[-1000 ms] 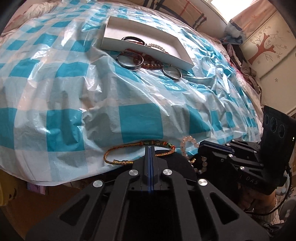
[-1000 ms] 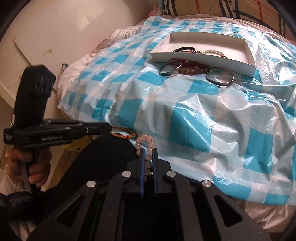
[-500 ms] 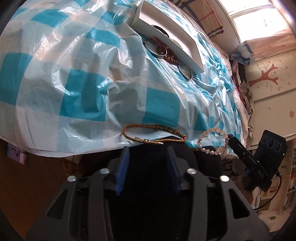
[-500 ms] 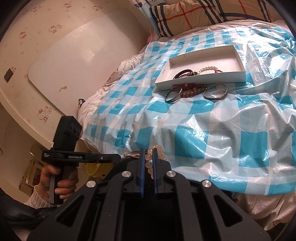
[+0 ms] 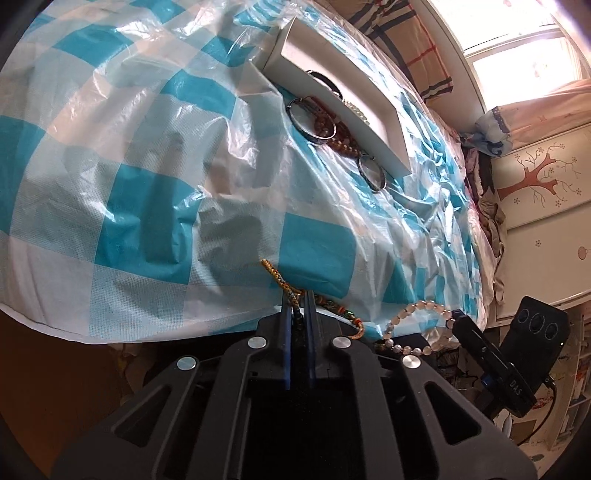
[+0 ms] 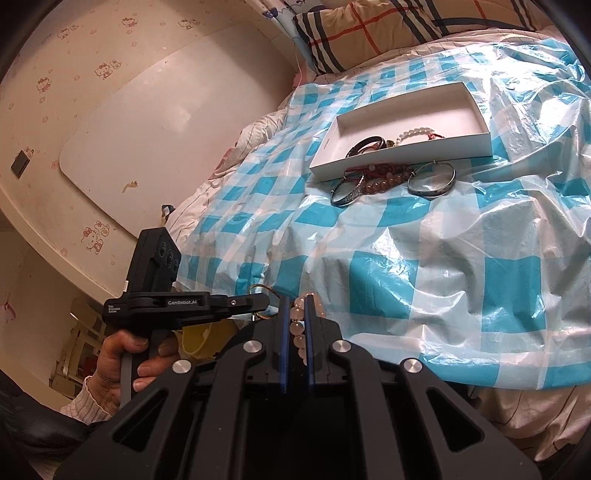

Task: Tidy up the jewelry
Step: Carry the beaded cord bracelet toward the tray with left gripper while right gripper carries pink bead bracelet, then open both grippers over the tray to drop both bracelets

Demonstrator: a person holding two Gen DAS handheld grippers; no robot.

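My left gripper [image 5: 297, 295] is shut on a braided gold-and-green cord bracelet [image 5: 274, 275] at the near edge of the bed. My right gripper [image 6: 296, 300] is shut on a pale pink bead bracelet [image 6: 298, 325], which also shows hanging from it in the left wrist view [image 5: 421, 308]. A white shallow box [image 6: 402, 159] lies far back on the bed with a dark bangle [image 6: 364, 144] and a white bead bracelet [image 6: 415, 133] inside. In front of the box lie two silver bangles [image 6: 347, 190] [image 6: 431, 180] and a brown bead string [image 6: 384, 181].
The bed is covered by a crinkled blue-and-white checked plastic sheet [image 6: 424, 266]. A plaid pillow [image 6: 388, 26] lies behind the box. A yellow bin [image 6: 199, 338] stands below the bed edge. A cupboard with a tree decal [image 5: 543, 177] is at the right.
My left gripper was open half a second ago and has closed on the braided cord bracelet. My right gripper has kept the pink beads and lifted slightly.
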